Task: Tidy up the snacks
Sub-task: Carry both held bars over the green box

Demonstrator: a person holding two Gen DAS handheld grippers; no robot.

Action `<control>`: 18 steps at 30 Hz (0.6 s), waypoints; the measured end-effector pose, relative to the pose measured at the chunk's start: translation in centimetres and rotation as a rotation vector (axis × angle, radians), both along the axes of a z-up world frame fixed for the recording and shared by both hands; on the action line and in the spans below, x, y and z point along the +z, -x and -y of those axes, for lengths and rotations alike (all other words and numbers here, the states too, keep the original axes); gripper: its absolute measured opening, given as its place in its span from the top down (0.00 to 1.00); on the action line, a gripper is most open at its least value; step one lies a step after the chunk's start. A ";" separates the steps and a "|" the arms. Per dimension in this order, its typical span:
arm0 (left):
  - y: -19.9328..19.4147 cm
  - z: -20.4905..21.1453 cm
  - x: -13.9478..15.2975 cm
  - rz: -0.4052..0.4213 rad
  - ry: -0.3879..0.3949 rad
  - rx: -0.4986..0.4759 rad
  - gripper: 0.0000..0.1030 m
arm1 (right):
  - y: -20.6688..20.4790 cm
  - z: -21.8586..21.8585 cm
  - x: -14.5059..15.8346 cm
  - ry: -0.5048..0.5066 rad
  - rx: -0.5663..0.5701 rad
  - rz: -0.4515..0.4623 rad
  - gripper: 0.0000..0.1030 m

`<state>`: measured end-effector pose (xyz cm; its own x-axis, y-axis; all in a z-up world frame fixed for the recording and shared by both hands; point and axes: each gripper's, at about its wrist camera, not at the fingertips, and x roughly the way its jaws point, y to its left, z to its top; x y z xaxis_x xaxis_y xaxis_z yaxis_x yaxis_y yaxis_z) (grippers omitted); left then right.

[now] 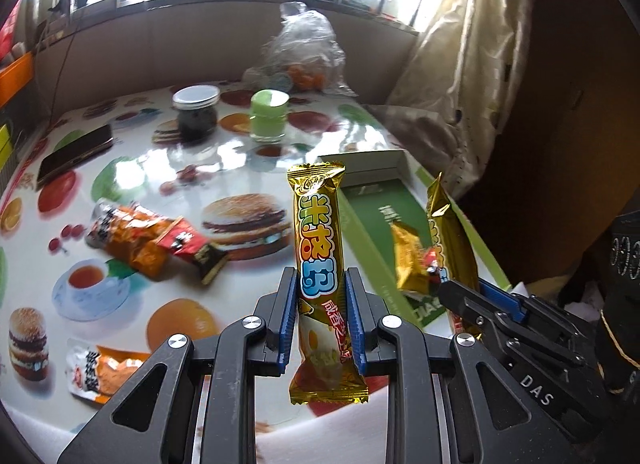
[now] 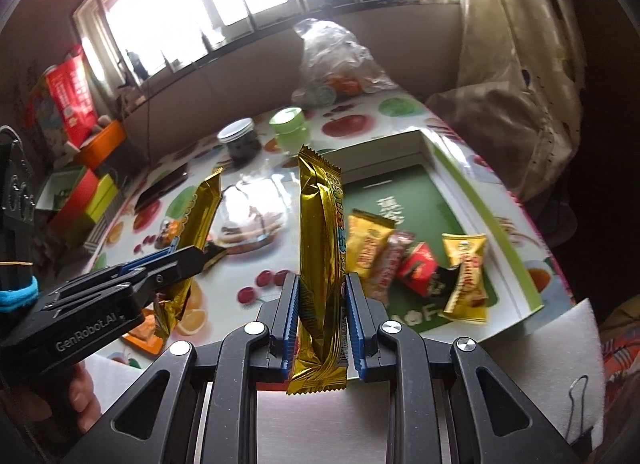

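Each tongs clamps an upright gold foil snack bar at mid-length, left tongs (image 1: 322, 316) and right tongs (image 2: 322, 316), held above the bench (image 1: 168, 168), likely bound for the green-lined cardboard box (image 2: 424, 200)

The gold snack bar (image 1: 320, 260) wrapper carries large coloured characters reading "米格玛". The right hand-held gripper (image 1: 464, 288) body is marked "DAS", and the left hand-held gripper (image 2: 188, 260) body reads "GenRobot.AI". Print on the green box (image 2: 436, 200) floor is too blurred to read.
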<state>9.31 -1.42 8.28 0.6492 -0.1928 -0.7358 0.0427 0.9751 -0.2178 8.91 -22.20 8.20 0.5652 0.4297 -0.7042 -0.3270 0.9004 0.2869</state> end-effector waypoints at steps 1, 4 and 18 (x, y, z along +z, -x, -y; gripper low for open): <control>-0.1 0.3 0.0 0.000 0.002 -0.007 0.76 | -0.1 0.3 0.0 0.002 -0.008 -0.001 0.79; -0.5 1.2 0.1 0.001 0.008 -0.029 0.76 | -0.3 1.3 -0.2 0.005 -0.033 -0.004 0.79; -2.5 4.4 -0.4 -0.022 0.026 -0.102 0.76 | -1.6 4.5 -1.0 0.027 -0.108 -0.026 0.79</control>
